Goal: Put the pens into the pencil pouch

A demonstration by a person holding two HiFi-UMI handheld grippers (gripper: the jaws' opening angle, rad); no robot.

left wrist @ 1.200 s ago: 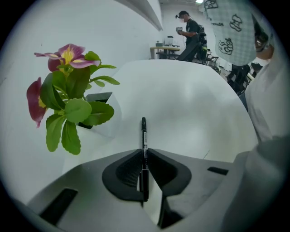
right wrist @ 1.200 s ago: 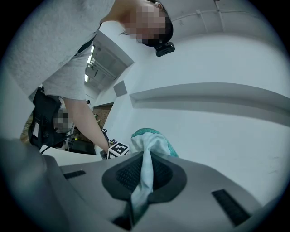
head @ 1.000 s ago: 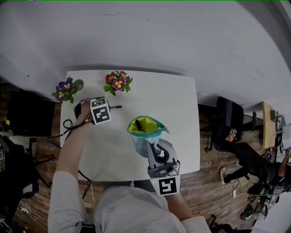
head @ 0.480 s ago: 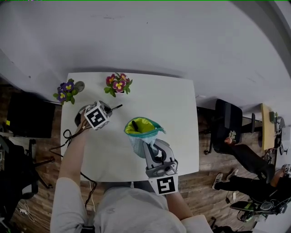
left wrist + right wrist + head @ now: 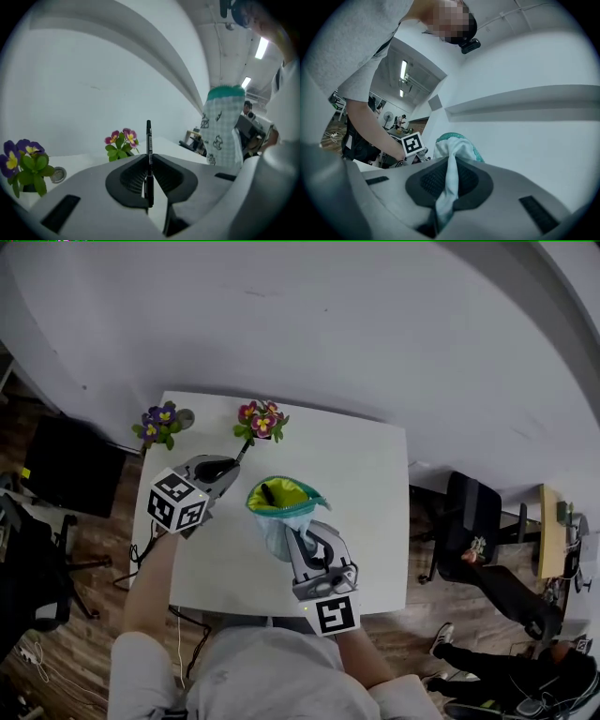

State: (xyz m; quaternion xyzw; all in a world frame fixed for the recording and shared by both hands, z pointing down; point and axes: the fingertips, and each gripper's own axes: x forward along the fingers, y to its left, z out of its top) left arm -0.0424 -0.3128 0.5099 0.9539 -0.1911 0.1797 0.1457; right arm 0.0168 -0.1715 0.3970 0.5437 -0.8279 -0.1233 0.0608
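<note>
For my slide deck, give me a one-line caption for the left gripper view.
Left gripper clamping a black pen, the checked pouch to its right, potted flowers behind.

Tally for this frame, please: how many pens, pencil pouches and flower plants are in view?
Pencil pouch: 1
Pens: 2, one in the left gripper, one inside the pouch
Flower plants: 2, purple and pink
Total: 5

The left gripper [image 5: 228,467] has come up off the white table [image 5: 375,502] with the black pen [image 5: 243,453] clamped in its jaws, rolled so that its marker cube [image 5: 177,502] faces differently, and drawn nearer the pencil pouch [image 5: 277,526].
</note>
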